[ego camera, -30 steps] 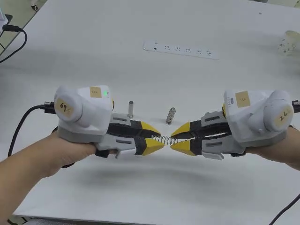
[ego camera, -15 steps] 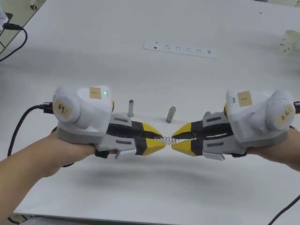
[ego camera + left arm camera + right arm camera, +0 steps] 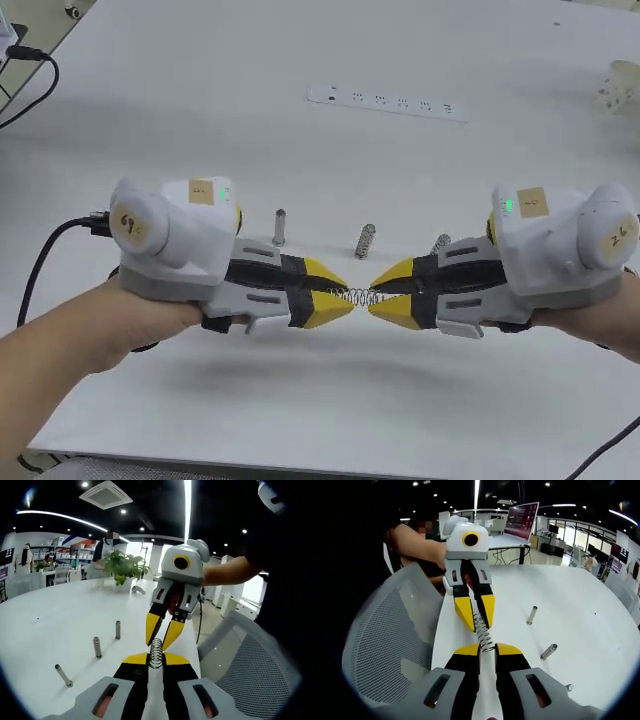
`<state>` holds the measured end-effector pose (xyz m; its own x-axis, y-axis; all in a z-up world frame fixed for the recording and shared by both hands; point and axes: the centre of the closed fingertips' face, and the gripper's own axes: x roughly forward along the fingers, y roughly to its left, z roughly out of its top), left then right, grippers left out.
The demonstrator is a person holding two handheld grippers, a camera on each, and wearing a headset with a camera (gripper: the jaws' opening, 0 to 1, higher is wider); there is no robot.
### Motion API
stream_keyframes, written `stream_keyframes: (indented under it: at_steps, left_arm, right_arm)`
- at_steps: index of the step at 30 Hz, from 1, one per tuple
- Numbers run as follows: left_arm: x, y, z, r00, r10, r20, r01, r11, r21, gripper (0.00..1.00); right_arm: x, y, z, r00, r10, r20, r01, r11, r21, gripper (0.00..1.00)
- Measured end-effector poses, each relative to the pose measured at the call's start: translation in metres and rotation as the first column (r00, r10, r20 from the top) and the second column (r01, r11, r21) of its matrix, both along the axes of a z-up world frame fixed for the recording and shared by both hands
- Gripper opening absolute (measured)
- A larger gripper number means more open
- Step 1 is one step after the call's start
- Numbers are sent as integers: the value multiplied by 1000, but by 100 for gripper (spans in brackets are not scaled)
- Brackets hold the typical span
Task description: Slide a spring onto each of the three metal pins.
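Note:
A small coil spring [image 3: 360, 295] hangs level above the white table, bridging my two grippers tip to tip. The left gripper [image 3: 338, 298] is shut on its left end, seen close up as the spring [image 3: 156, 653] between the yellow tips [image 3: 155, 658]. My right gripper [image 3: 382, 298] is shut on the other end [image 3: 483, 634], its own tips [image 3: 487, 650] nearly together. Behind them stand three pins: a bare pin [image 3: 279, 228], a pin wearing a spring [image 3: 366, 241], and another sprung pin [image 3: 440, 243] partly hidden by the right gripper.
A white power strip [image 3: 386, 104] lies further back on the table [image 3: 200, 90]. A black cable [image 3: 45, 262] trails from the left gripper. A mesh chair [image 3: 385, 640] stands beside the table's near edge.
Both grippers stay tip to tip with the spring between them. The right gripper has drifted slightly right and down.

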<state>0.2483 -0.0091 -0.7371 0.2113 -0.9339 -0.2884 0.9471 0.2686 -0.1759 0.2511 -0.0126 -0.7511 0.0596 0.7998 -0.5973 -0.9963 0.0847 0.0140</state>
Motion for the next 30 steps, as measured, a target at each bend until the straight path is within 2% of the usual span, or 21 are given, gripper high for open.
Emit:
stream_keyframes:
  at_steps: [11,19,30]
  left_arm:
    - [-1,1,1,1000,3,-7,-3,1000,-4,2]
    - [-1,2,0,1000,11,-23,-11,1000,-11,2]
    - [2,5,-2,999,20,-33,-20,1000,-10,2]
  right_arm:
    - [-2,1,0,1000,-8,-17,8,1000,7,9]
    - [-2,1,3,1000,-15,-23,16,1000,15,8]
    - [-1,6,20,1000,4,23,-5,1000,28,8]
